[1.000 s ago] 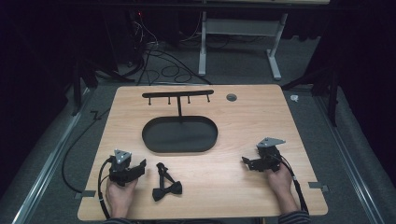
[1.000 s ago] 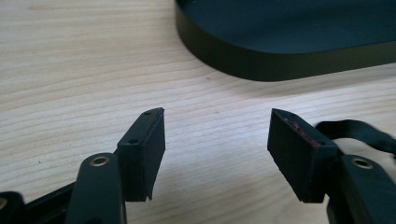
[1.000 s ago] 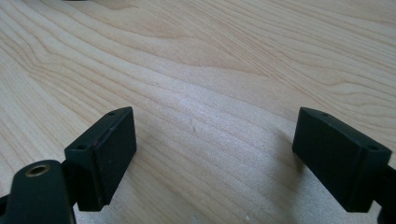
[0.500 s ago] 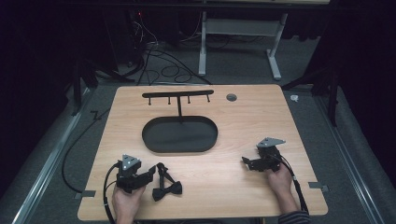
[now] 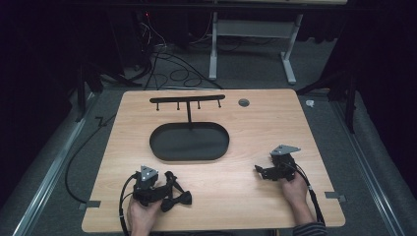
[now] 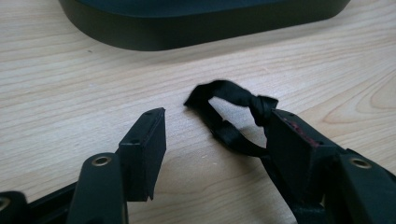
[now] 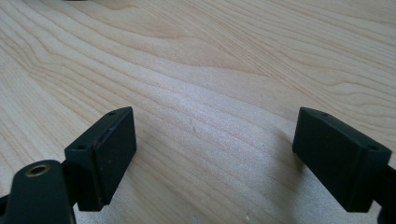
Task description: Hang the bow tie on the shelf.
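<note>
— Jaws? We see the left gripper [image 6: 212, 140] spread wide around the black bow tie [image 6: 233, 112], just near the oval tray [image 5: 189, 141].

— And the right gripper [image 7: 215, 158] gapes wide, right of that tray.

Counter [image 5: 255, 123]: pale wood grain, with a grey round plug [image 5: 243, 102] near 12 o'clock. Floor beyond: tangled black cables [image 5: 162, 64], white desk frame [image 5: 251, 44], one cable [image 5: 88, 147] trailing at 9 o'clock.
</note>
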{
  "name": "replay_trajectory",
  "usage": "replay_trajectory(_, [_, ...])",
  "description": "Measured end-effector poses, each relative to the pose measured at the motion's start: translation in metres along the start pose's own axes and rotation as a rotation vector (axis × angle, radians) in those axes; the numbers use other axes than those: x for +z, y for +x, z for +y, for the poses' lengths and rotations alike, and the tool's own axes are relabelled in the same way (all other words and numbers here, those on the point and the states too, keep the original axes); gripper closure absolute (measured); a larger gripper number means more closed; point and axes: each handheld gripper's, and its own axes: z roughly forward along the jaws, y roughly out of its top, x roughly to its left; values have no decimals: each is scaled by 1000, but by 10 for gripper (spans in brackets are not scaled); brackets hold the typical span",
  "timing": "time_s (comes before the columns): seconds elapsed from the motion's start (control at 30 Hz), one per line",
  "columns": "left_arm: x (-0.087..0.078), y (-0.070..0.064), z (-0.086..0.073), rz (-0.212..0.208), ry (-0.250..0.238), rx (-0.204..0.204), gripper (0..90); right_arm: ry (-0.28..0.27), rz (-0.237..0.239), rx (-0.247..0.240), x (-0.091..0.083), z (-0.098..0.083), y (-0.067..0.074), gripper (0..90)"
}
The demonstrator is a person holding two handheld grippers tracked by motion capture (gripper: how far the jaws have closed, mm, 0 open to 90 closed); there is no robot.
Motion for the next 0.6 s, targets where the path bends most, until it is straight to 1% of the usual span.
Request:
replay_trajectory(0.03, [0, 0, 0, 0, 0, 0, 388, 0, 0, 0, 0, 0, 0, 143])
replay_trajectory(0.07, [4, -2, 0, 16, 7, 17, 395, 2, 1, 0, 0, 0, 0, 143])
replay_trajectory(0.1, [4, -2, 0, 16, 7, 17, 405, 2, 1, 0, 0, 0, 0, 143])
replay_trajectory(0.13, [7, -4, 0, 32, 17, 35, 415, 0, 0, 0, 0, 0, 0, 143])
replay_trajectory(0.2, [10, -5, 0, 43, 31, 51, 438, -1, 0, -2, 0, 0, 0, 143])
replay_trajectory(0.23, [11, -7, 0, 56, 27, 64, 450, 0, 0, 0, 0, 0, 0, 143])
replay_trajectory(0.27, [11, -7, 0, 56, 27, 64, 465, 0, 0, 0, 0, 0, 0, 143])
replay_trajectory(0.3, [11, -7, 0, 59, 25, 72, 489, 0, 0, 0, 0, 0, 0, 143])
replay_trajectory(0.37, [11, -9, 0, 48, 27, 84, 548, 0, 0, -2, 0, 0, 0, 143])
replay_trajectory(0.43, [10, -11, 1, 31, 31, 103, 649, 0, 0, -2, 0, 0, 0, 143])
replay_trajectory(0.47, [10, -11, 1, 24, 33, 109, 685, 1, 0, 0, 0, 0, 0, 143])
replay_trajectory(0.6, [11, -12, 1, 15, 30, 115, 818, -1, 0, -2, 0, 0, 0, 144])
